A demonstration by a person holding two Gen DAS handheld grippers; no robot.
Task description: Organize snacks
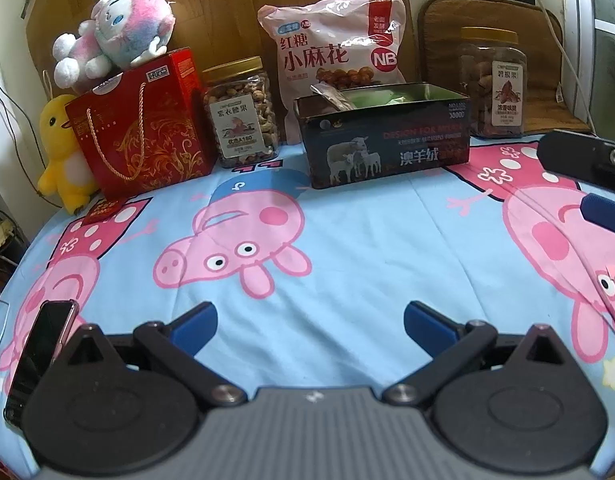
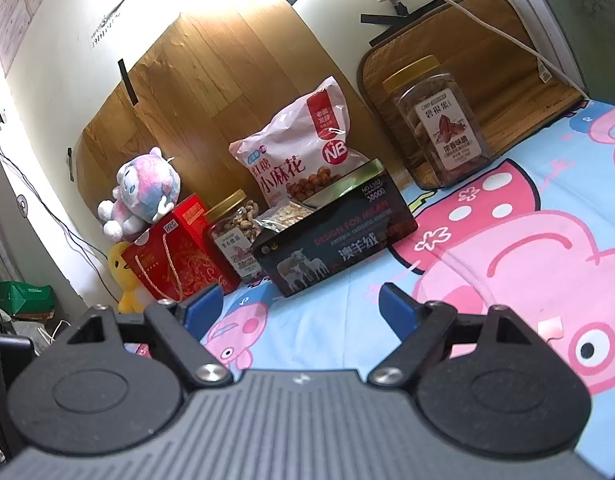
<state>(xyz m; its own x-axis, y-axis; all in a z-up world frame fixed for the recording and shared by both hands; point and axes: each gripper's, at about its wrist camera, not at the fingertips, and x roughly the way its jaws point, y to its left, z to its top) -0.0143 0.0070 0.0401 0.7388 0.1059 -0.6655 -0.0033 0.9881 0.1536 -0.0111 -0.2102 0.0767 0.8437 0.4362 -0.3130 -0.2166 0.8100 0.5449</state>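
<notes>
- Nearest to us, our left gripper [image 1: 310, 322] hangs with its blue fingers spread wide and nothing between them, over the cartoon-pig bedsheet [image 1: 347, 232]; our right gripper [image 2: 300, 307] is likewise spread and empty, its tip also showing at the right edge of the left view.
- We see the bedsheet covering the whole work surface, with a wooden board [image 1: 227, 12] standing behind it.
- We find the pink snack bag [image 1: 335, 46] upright against the board, just behind the dark open tin box [image 1: 387, 140].
- Inside the tin box we can make out a green packet [image 1: 377, 98] and a clear packet [image 1: 331, 96] sticking up at its left end.
- Left of the tin stands a red gift box [image 1: 143, 128] with rope handles, a pink plush toy [image 1: 115, 32] lying on top and a yellow duck plush [image 1: 63, 152] beside it.
- Between gift box and tin we see a cashew jar [image 1: 241, 112]; a pecan jar [image 1: 493, 84] stands right of the tin.
- A dark phone [image 1: 39, 356] lies by our left gripper.
</notes>
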